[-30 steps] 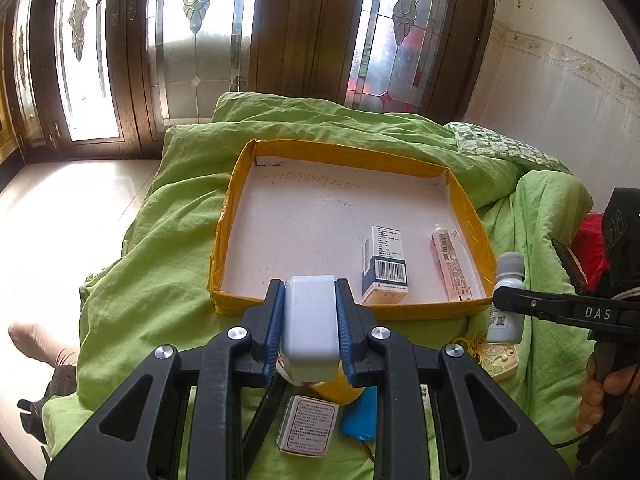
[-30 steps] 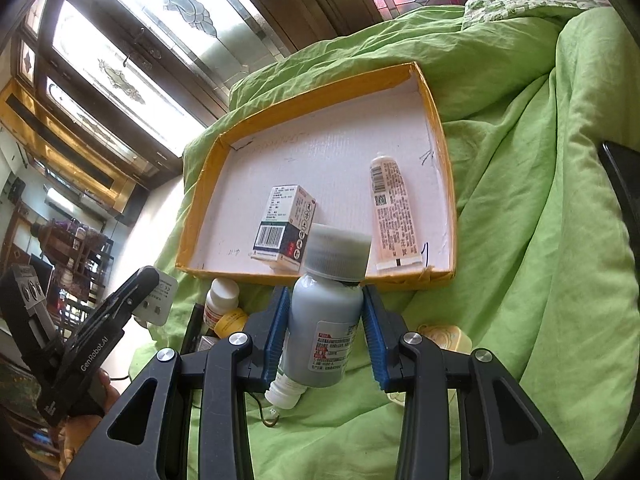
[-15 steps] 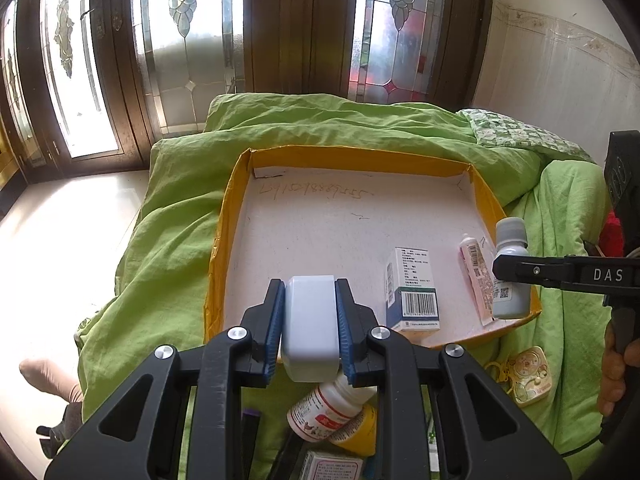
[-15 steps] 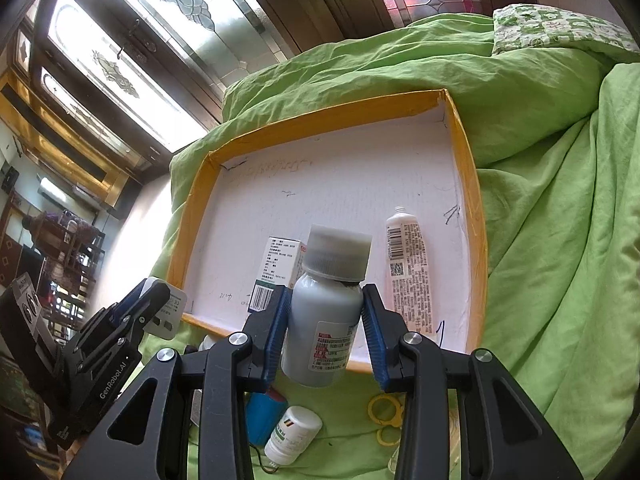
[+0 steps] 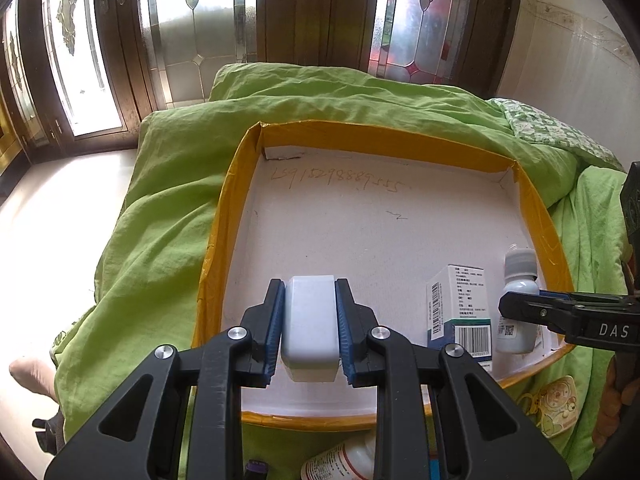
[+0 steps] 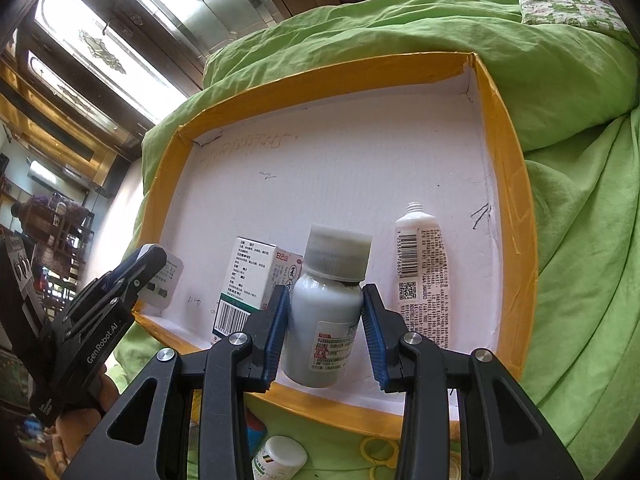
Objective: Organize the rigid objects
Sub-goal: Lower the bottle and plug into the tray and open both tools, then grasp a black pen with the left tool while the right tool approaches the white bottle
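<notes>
Both hands are mid-delivery over the yellow-rimmed tray (image 5: pixel 224 208), which lies on the green quilt (image 5: pixel 160 184) of a bed. The left hand-held gripper (image 5: pixel 309 332) is clamped on a white case (image 5: pixel 308 324), hanging above the tray's near-left floor at about 7 o'clock. The right hand-held gripper (image 6: pixel 325 332) is clamped on a grey bottle (image 6: pixel 326 320) with a ribbed cap, held over the near edge at about 5 o'clock.

Already inside stand a medicine box (image 6: pixel 252 280) near the front rim and a white tube (image 6: pixel 424 280) lying flat toward 4 o'clock. The bottle hangs between these two, so the likely step is placing both carried items.

The next move seems to call for lowering each item to the white floor and releasing. The right side is tight: box and tube flank the bottle closely, so a straight descent is safest. The left side has generous room, and the whole far half toward 12 o'clock lies bare. The low rim should be cleared on withdrawal. More items, including a white-capped bottle (image 6: pixel 280 460), wait on the quilt at 6 o'clock outside the tray.
</notes>
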{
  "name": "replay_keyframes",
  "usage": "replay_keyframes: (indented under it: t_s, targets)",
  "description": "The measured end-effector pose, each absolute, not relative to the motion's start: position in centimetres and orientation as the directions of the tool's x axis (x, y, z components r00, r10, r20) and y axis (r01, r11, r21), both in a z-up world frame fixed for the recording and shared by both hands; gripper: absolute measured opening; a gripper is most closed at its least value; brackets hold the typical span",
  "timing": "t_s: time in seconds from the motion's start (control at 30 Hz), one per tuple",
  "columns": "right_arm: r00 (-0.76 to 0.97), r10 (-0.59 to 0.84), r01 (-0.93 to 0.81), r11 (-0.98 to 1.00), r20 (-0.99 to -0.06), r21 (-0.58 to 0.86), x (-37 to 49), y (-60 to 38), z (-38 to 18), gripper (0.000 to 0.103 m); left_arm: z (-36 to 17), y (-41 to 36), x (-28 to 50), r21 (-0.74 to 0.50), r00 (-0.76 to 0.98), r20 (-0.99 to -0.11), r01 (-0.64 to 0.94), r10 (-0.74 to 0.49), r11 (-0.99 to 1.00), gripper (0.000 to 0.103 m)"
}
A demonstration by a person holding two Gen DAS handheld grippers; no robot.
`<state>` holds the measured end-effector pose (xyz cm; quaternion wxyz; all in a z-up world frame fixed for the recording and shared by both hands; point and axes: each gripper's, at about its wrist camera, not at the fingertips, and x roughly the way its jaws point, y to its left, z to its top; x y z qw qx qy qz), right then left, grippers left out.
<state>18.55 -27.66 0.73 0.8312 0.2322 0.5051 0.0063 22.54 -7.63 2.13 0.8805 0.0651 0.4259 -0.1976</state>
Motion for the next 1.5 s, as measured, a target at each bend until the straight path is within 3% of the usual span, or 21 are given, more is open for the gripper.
replay_keyframes:
  t_s: [0.3,0.7,0.77,0.83,0.93,1.5]
  targets:
    - [0.453,0.136,0.255,0.927,-0.881,0.274,18.6,-28.1,-0.1,0.032,1.1,-7.9,22.5,-0.001,0.572,-0.781,0.4,-0.251,0.917,0.022]
    - [0.47,0.171,0.266,0.908,-0.866,0.324,18.1,-29.5,0.0,0.033,0.9,-7.6,22.4,0.015,0.577,-0.784,0.389,-0.231,0.921,0.024]
    - [0.474,0.178,0.27,0.903,-0.862,0.335,18.0,-29.7,0.1,0.033,0.9,-7.4,22.3,0.012,0.577,-0.785,0.381,-0.228,0.924,0.03]
    - [0.483,0.18,0.267,0.902,-0.857,0.34,17.8,-29.9,0.3,0.033,1.2,-7.2,22.1,0.011,0.587,-0.778,0.37,-0.225,0.929,0.052]
    - [0.501,0.178,0.26,0.903,-0.847,0.343,17.4,-29.9,0.9,0.038,2.0,-6.8,21.7,0.009,0.614,-0.756,0.356,-0.227,0.934,0.064]
    - [0.638,0.133,0.261,0.889,-0.759,0.376,13.3,-29.7,4.9,0.064,5.3,-5.5,16.5,0.067,0.662,-0.72,0.367,-0.21,0.928,0.074]
